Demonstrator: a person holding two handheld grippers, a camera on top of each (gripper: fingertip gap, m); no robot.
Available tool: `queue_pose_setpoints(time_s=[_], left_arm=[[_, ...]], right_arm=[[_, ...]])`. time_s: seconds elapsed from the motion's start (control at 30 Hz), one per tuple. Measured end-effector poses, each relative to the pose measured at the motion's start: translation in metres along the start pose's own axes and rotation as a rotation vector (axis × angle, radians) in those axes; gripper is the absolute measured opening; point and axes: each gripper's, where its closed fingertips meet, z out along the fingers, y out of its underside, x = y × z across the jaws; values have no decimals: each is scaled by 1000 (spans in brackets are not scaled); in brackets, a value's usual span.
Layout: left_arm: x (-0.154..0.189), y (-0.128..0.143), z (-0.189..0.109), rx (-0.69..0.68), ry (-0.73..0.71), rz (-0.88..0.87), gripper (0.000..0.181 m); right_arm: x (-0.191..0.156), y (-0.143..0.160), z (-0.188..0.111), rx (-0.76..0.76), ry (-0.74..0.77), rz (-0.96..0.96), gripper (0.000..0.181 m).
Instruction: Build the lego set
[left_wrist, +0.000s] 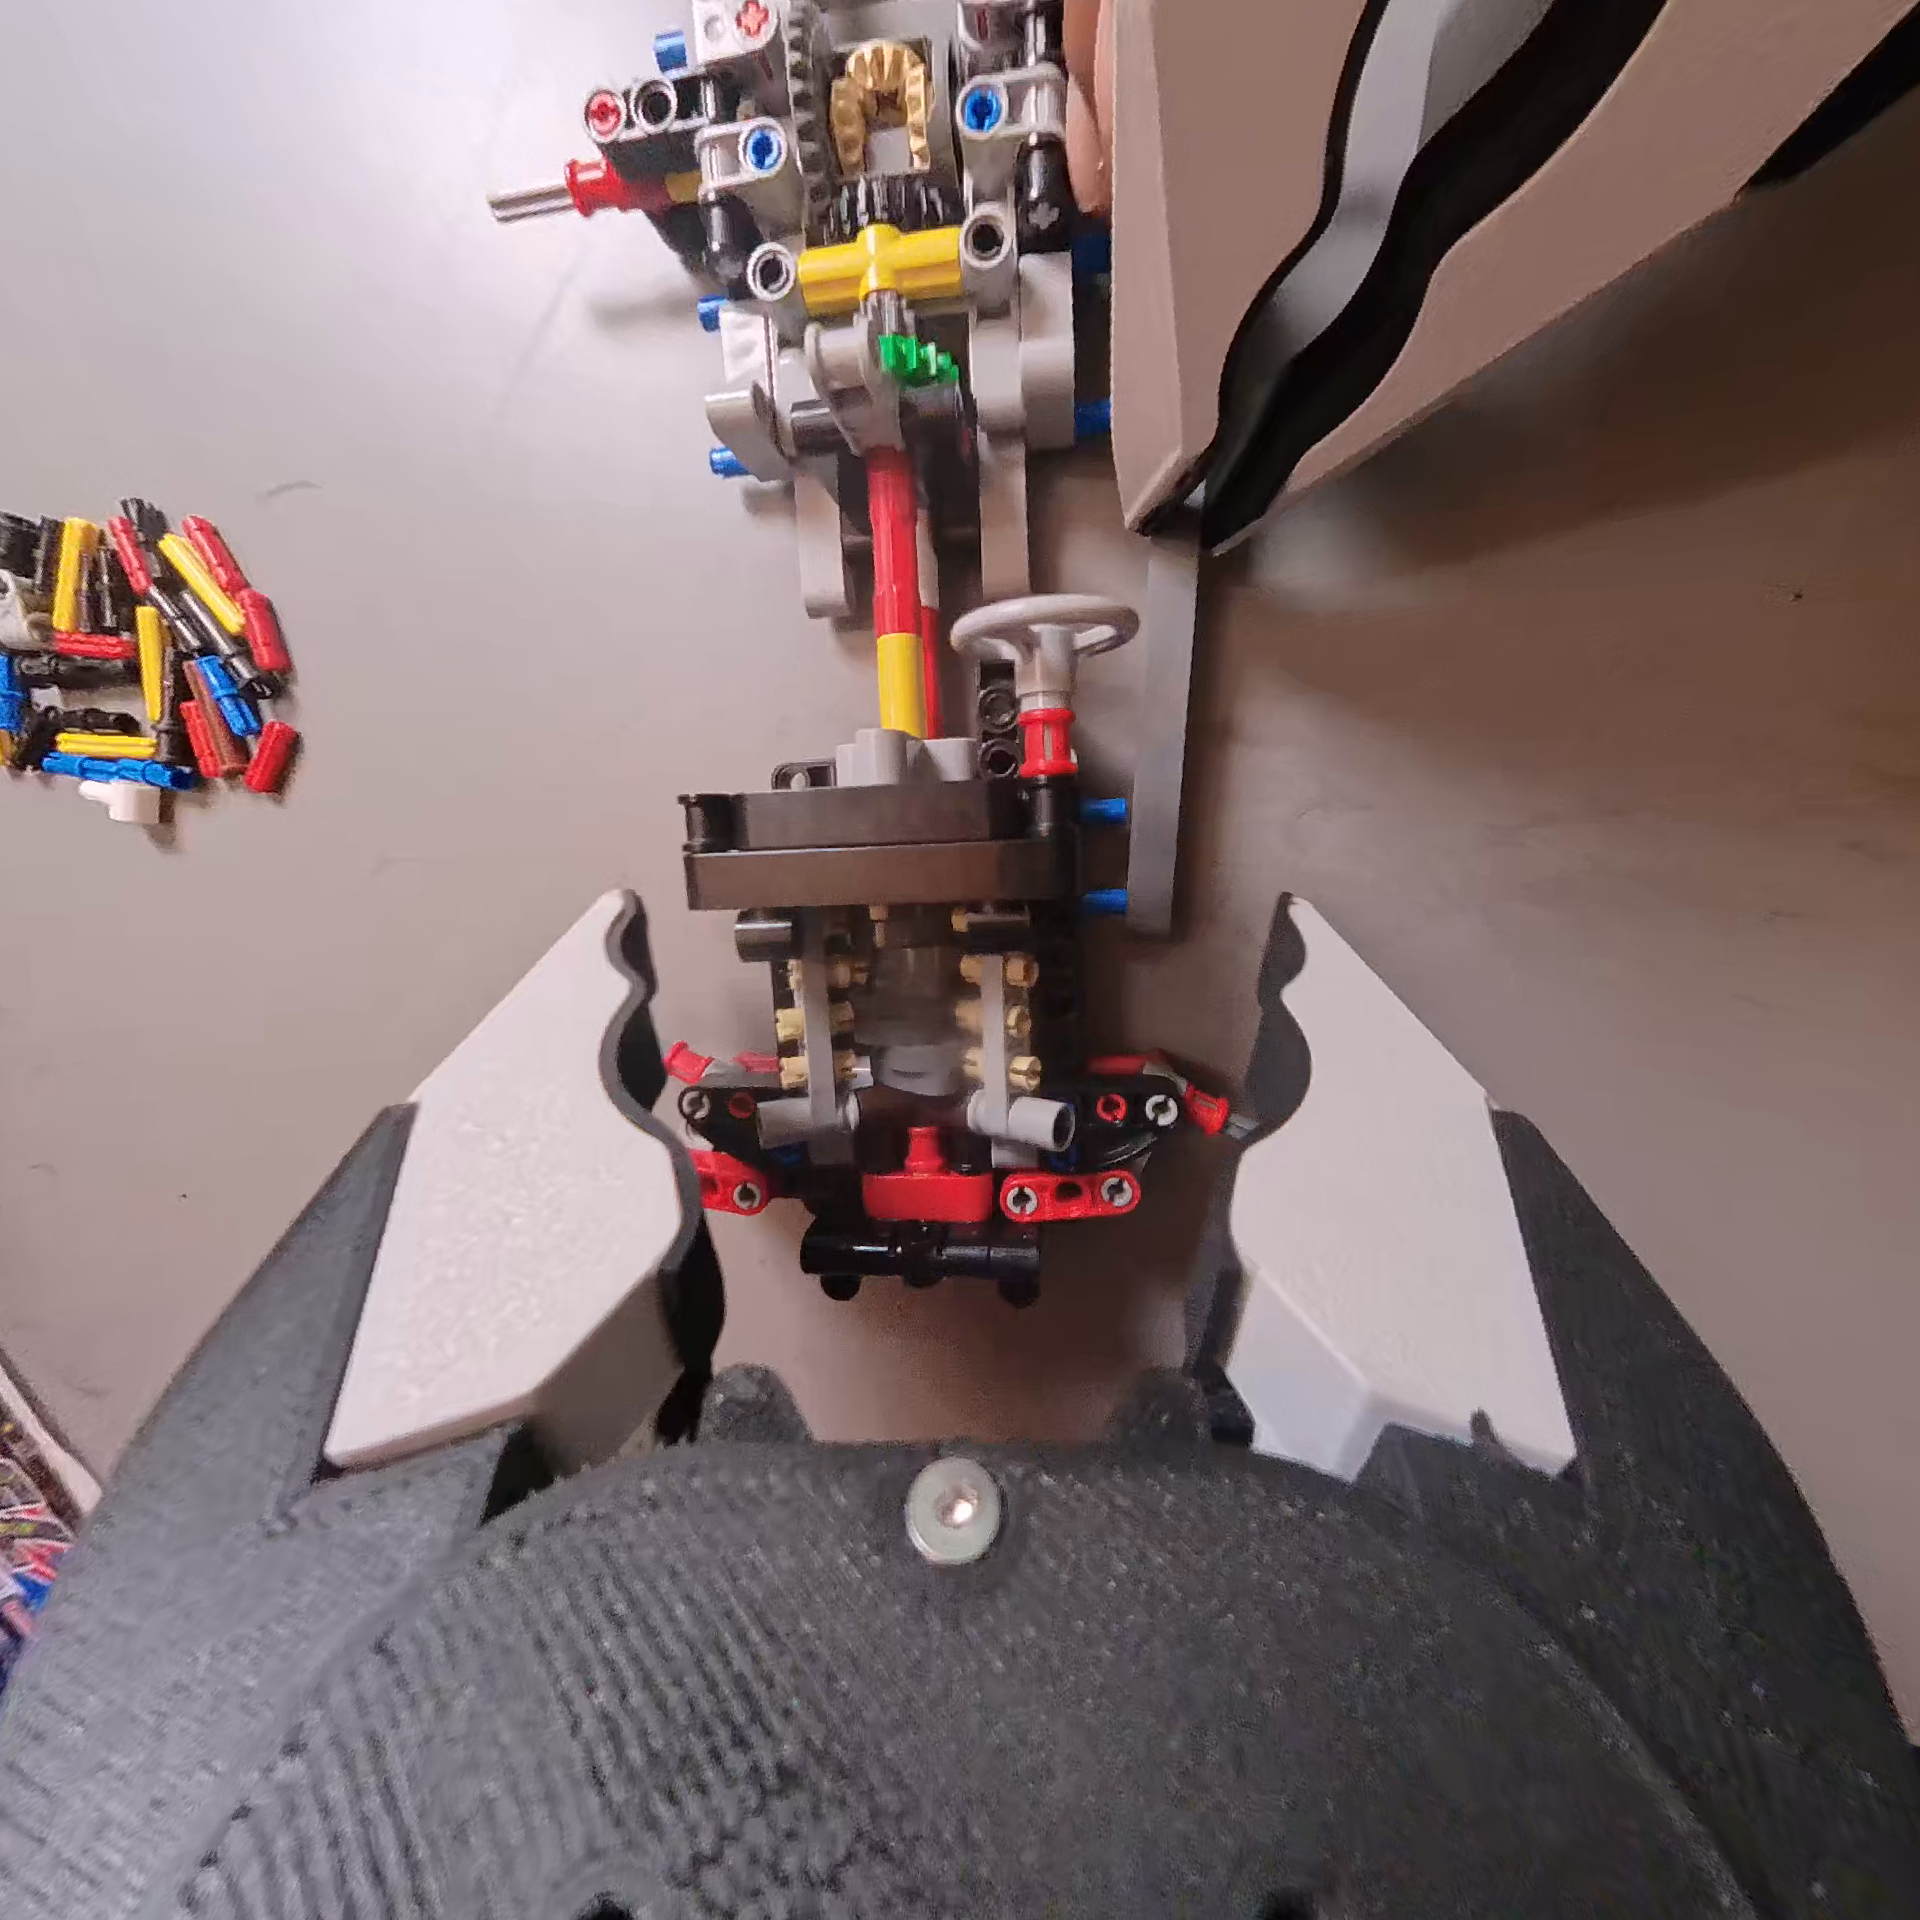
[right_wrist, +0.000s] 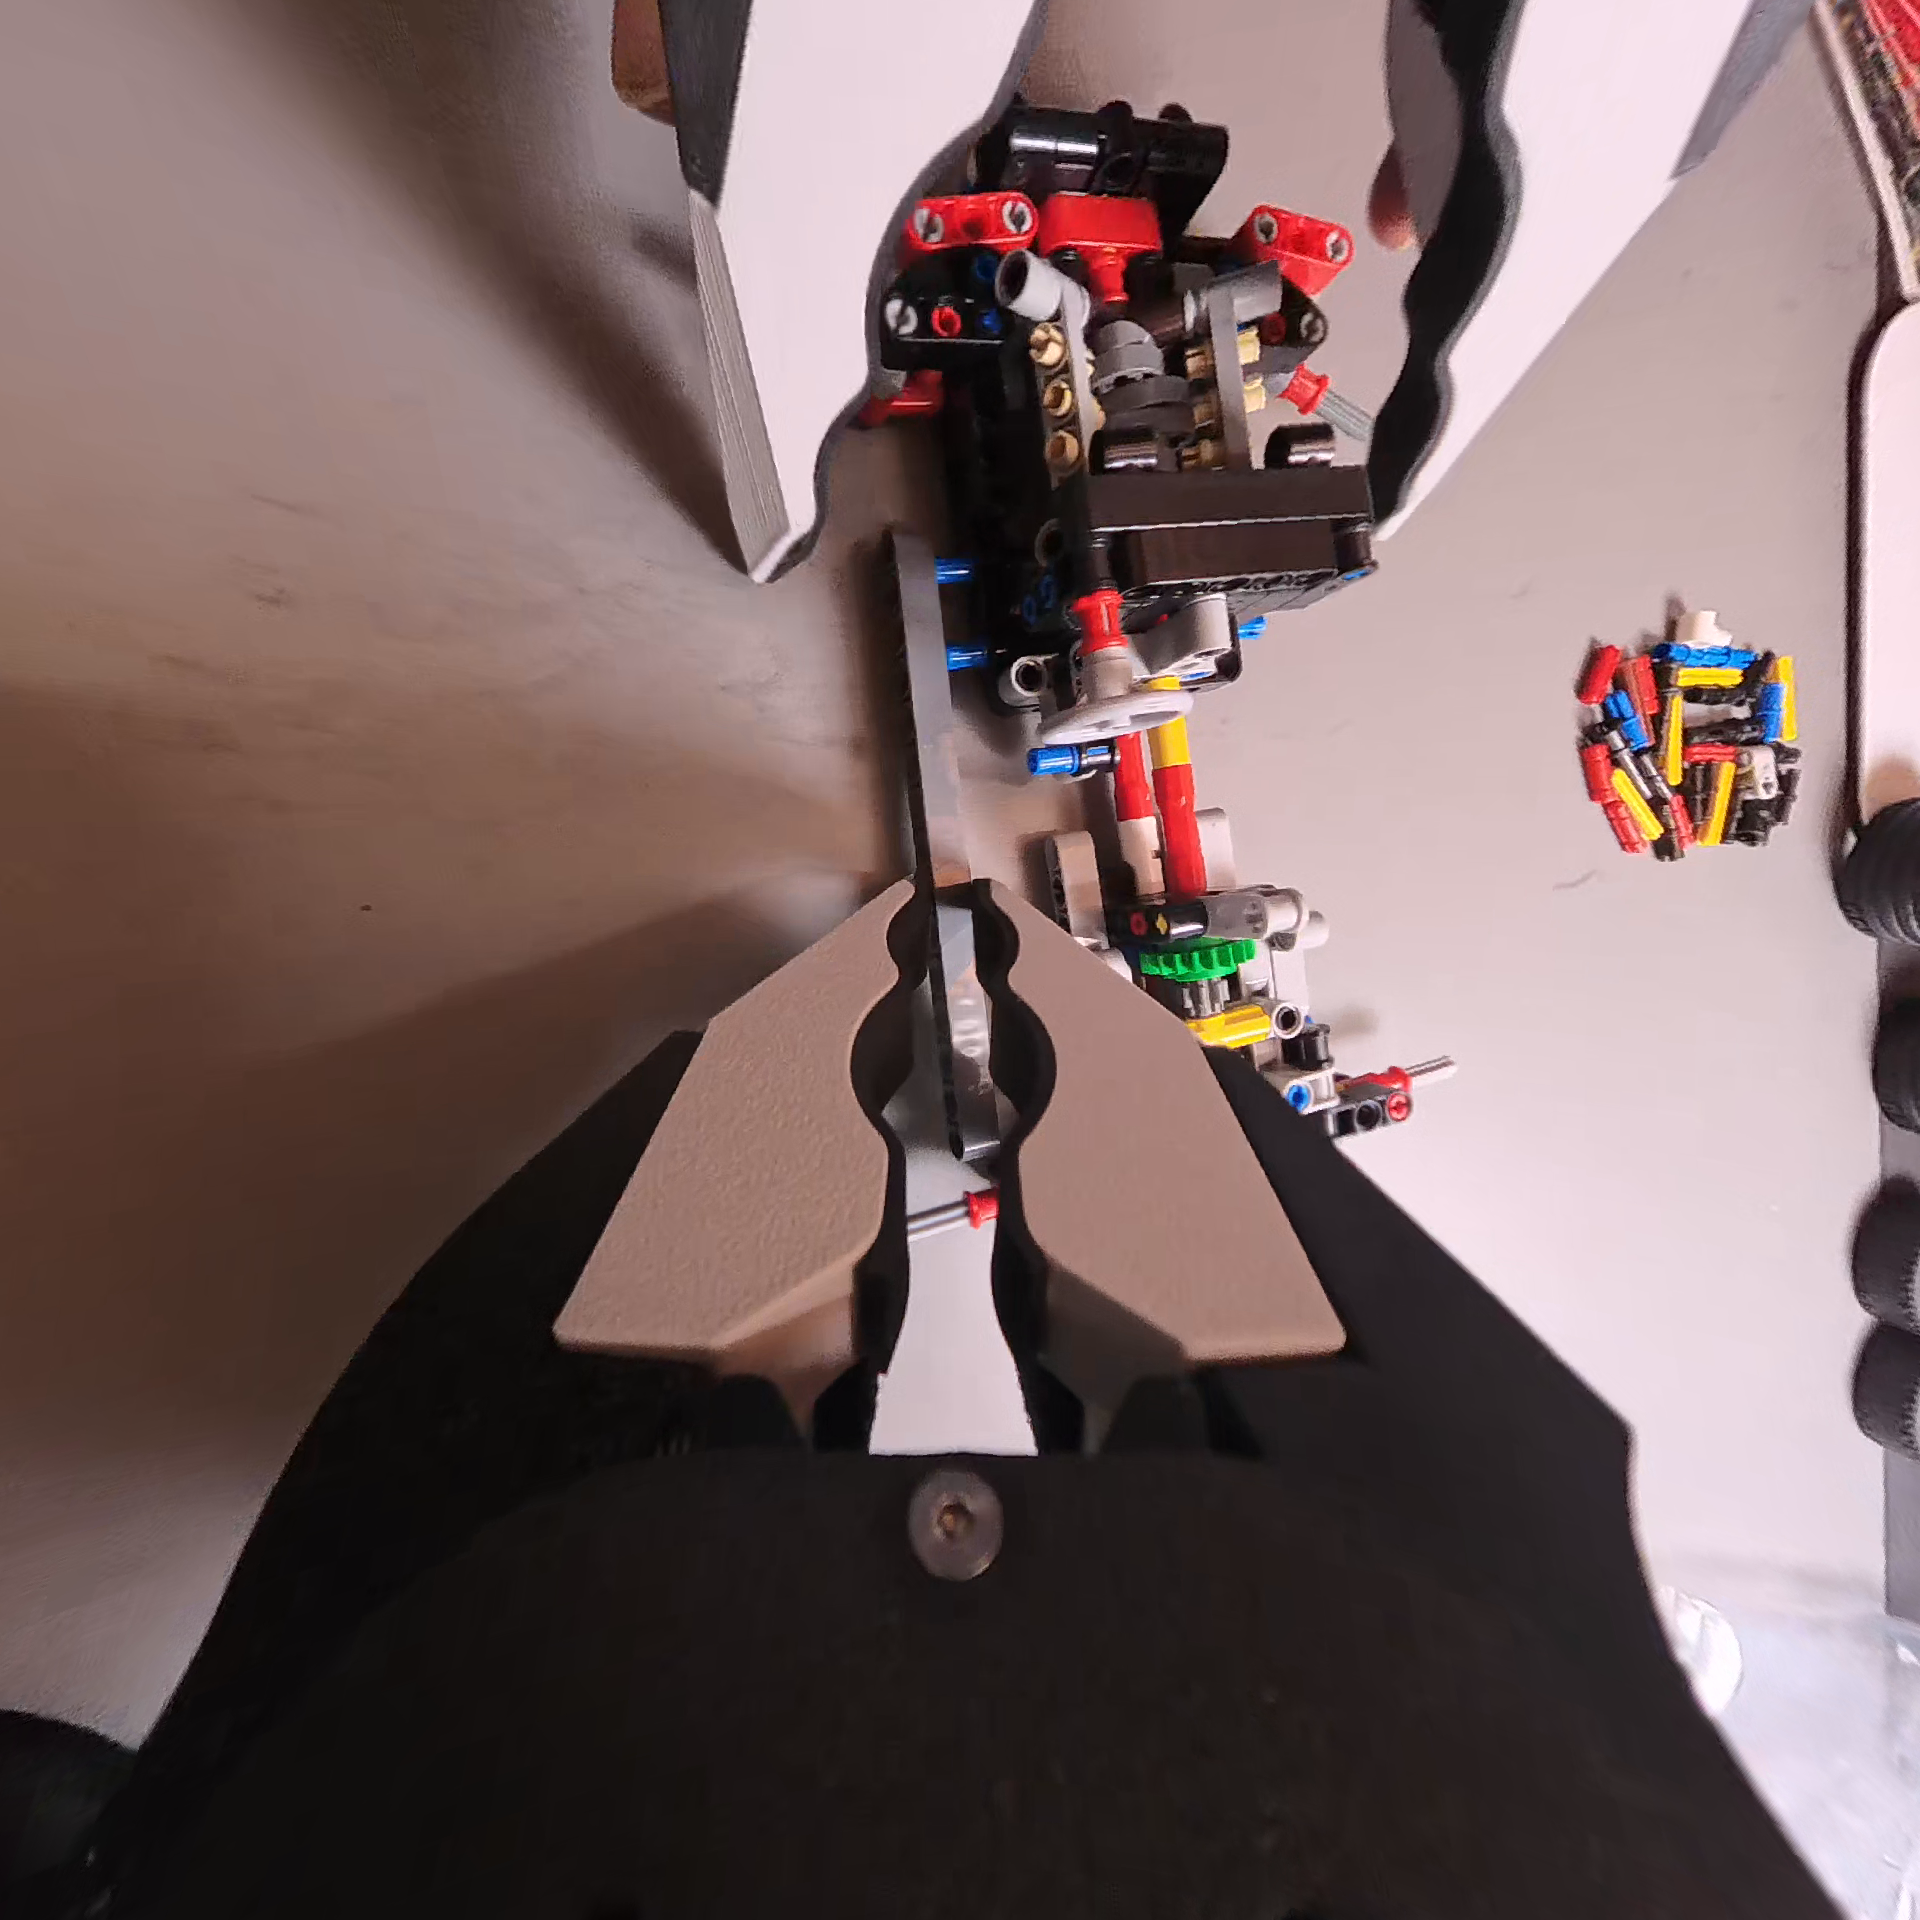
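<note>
While our left tool (left_wrist: 956, 1039) stands wide open around the front end of the lego chassis (left_wrist: 883, 831), its fingers clear of it, our right tool (right_wrist: 951, 997) pinches a long grey beam (right_wrist: 930, 727) at the chassis's side. The chassis lies on the desk (left_wrist: 312, 260), with a pile of loose pins (left_wrist: 145, 644) well apart.

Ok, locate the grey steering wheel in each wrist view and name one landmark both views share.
Left wrist view: the grey steering wheel sits right of centre, in the upper half, beside the red and yellow axle.
Right wrist view: the steering wheel is seen edge-on, just right of centre, above the right gripper.
Shared landmark: the pile of loose pins, far left in one, far right in the other.
</note>
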Motion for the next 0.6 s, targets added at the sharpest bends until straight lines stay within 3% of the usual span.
queue_pose_setpoints(time_s=[0.27, 0.6], left_arm=[[3, -1, 0, 48, 49, -13, 78], [2, 0, -2, 31, 36, 22, 74]], right_arm=[[2, 3, 3, -14, 17, 17, 4], [3, 1, 1, 33, 11, 48, 4]])
